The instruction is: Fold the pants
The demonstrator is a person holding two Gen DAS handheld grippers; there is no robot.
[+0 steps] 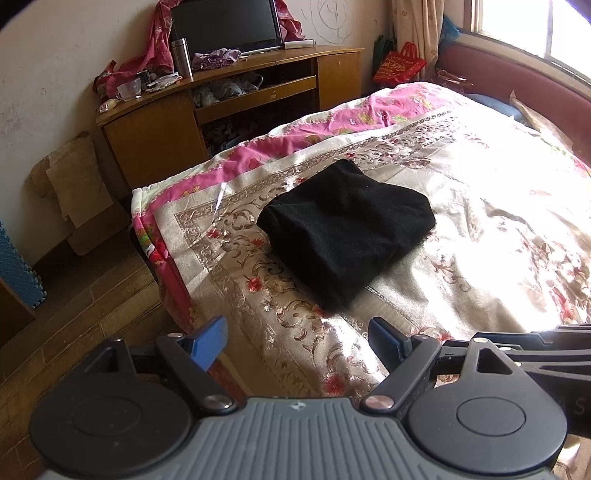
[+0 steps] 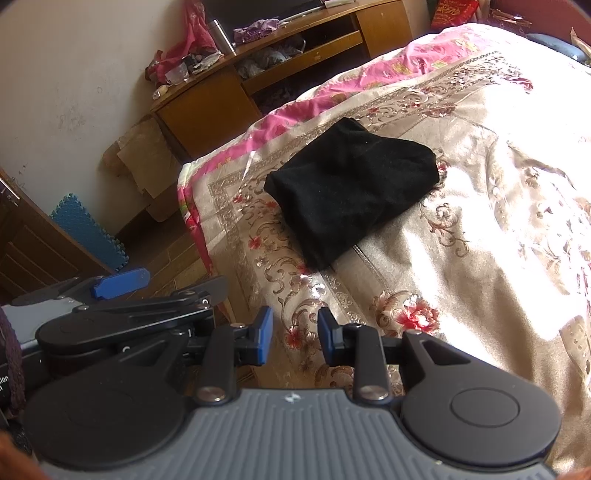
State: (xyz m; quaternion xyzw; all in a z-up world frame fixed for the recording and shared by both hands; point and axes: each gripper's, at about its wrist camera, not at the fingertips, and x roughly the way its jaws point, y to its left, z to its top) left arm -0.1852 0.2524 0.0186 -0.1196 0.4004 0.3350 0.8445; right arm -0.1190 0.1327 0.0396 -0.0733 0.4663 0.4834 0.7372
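The black pants (image 1: 343, 229) lie folded into a compact bundle on the floral bedspread (image 1: 461, 229), near the bed's left corner. They also show in the right wrist view (image 2: 351, 188). My left gripper (image 1: 297, 341) is open and empty, held back from the pants above the bed's near edge. My right gripper (image 2: 295, 332) is open with a narrower gap, empty, also short of the pants. The left gripper's blue finger (image 2: 122, 282) shows at the left of the right wrist view.
A wooden TV cabinet (image 1: 229, 107) with a monitor (image 1: 225, 26), a steel flask (image 1: 181, 57) and clutter stands by the wall beyond the bed. Cardboard (image 1: 74, 184) and a blue foam mat (image 1: 18, 269) lean at the left. The floor (image 1: 92, 314) is brick-tiled.
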